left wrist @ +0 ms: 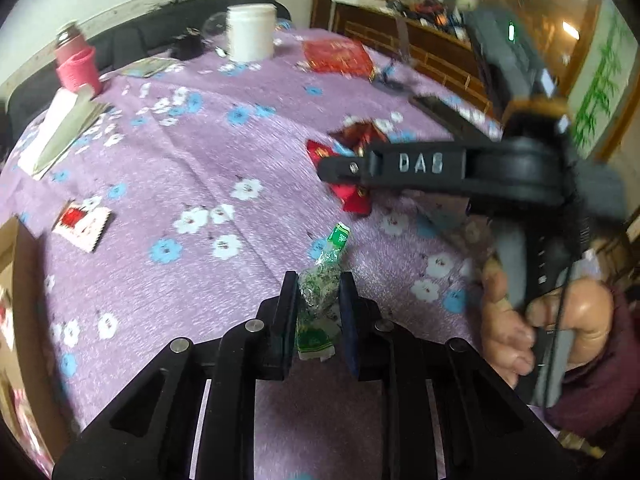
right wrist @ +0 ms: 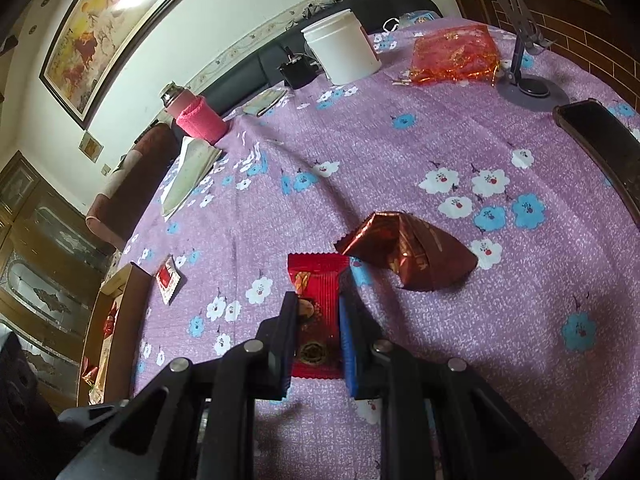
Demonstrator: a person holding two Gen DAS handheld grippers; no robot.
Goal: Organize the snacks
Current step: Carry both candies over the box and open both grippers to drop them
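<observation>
In the left wrist view, my left gripper (left wrist: 319,300) is closed on a green packet (left wrist: 320,300). The two black fingers press its sides, so the gap is only as wide as the packet. The packet is thin crinkled plastic, partly clear, with a dark green filling; its green and white end (left wrist: 338,238) stands up above the fingertips and the other end hangs below them. It is held above the purple cloth (left wrist: 200,168), which is printed with white and blue flowers. To the right I see my right gripper (left wrist: 344,170) from the side, a black plastic bar with the letters DAS, held by my right hand (left wrist: 532,328). Its tip lies over a red packet (left wrist: 356,200) and a shiny foil packet (left wrist: 360,132), and from here I cannot tell how far it is opened. Further on the cloth lie a small red and white sachet (left wrist: 82,222), a white round jar (left wrist: 250,32) and a pink bottle (left wrist: 76,62).

In the right wrist view, the right gripper (right wrist: 319,312) grips the red packet (right wrist: 318,312) by its long edges. The packet is flat and glossy, with a zigzag top edge and a gold round mark near the bottom. Whether it touches the cloth (right wrist: 440,340) I cannot tell. Just beside it, to the right, lies the foil packet (right wrist: 408,256), brown-red, puffed and creased. At the left edge stands a cardboard box (right wrist: 116,320) with some wrappers inside.
</observation>
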